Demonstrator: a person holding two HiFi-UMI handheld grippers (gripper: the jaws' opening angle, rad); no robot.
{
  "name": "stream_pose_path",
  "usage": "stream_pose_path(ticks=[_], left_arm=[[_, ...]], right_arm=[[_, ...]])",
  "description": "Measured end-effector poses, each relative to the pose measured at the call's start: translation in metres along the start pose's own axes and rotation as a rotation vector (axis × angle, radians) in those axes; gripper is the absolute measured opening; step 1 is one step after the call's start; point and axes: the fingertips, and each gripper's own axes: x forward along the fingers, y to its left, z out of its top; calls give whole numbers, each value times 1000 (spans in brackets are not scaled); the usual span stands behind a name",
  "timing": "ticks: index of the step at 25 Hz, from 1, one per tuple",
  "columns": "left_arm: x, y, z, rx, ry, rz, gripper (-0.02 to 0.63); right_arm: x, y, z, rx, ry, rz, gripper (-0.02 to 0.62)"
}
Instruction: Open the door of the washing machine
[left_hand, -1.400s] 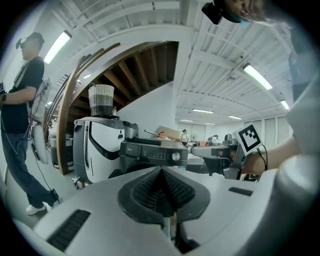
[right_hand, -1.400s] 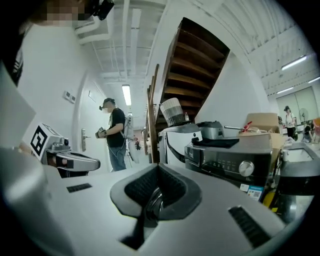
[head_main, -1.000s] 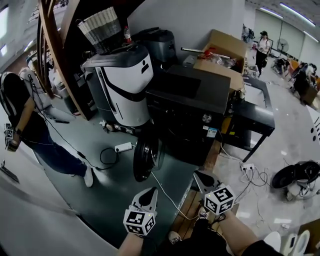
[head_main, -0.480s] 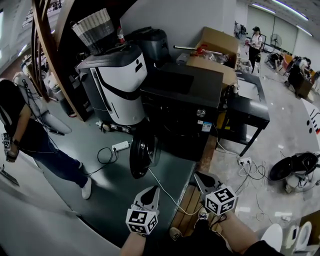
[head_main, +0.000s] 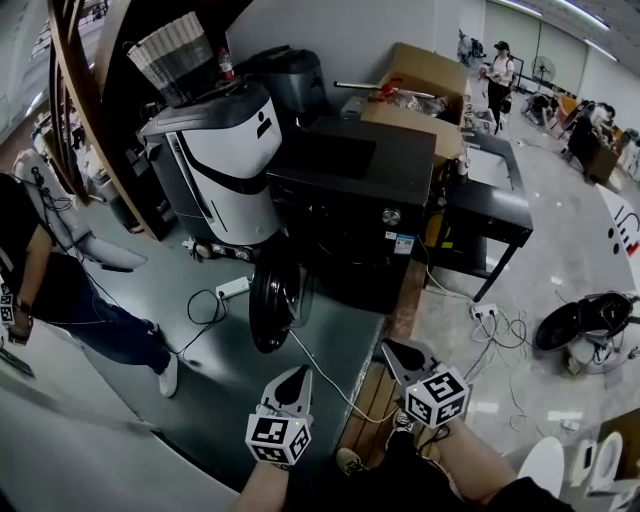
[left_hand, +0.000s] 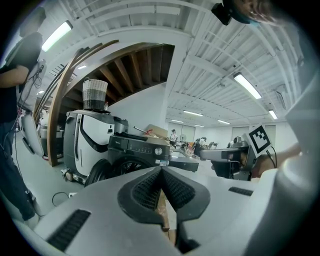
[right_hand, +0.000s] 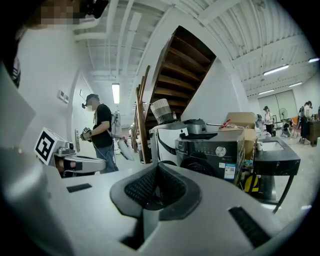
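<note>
Both claws are shut tight, nothing between the jaws: left gripper (head_main: 298, 378) and right gripper (head_main: 397, 352), low, side by side, well clear of the washing machine (head_main: 350, 190). Machine sits between a white unit (head_main: 225, 160) and a black table (head_main: 490, 205), front facing the grippers. Its round door (head_main: 272, 305) hangs open at the front's left, swung out toward the grippers, near edge-on, long axis upright.

The washing machine (head_main: 350, 190) stands between an appliance (head_main: 220, 160) at left and a surface (head_main: 498, 208) at right, door (head_main: 272, 305) in front.
</note>
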Motion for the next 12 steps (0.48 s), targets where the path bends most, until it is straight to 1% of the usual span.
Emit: stream_pose_path(ticks=[6, 12], left_arm=[[8, -1, -6, -2, 7, 5, 17], [8, -1, -5, -2, 12, 11, 17]], right_arm=[[-2, -6, -7, 0, 8, 1, 17], [-1, -8, -5, 0, 13, 2, 17]])
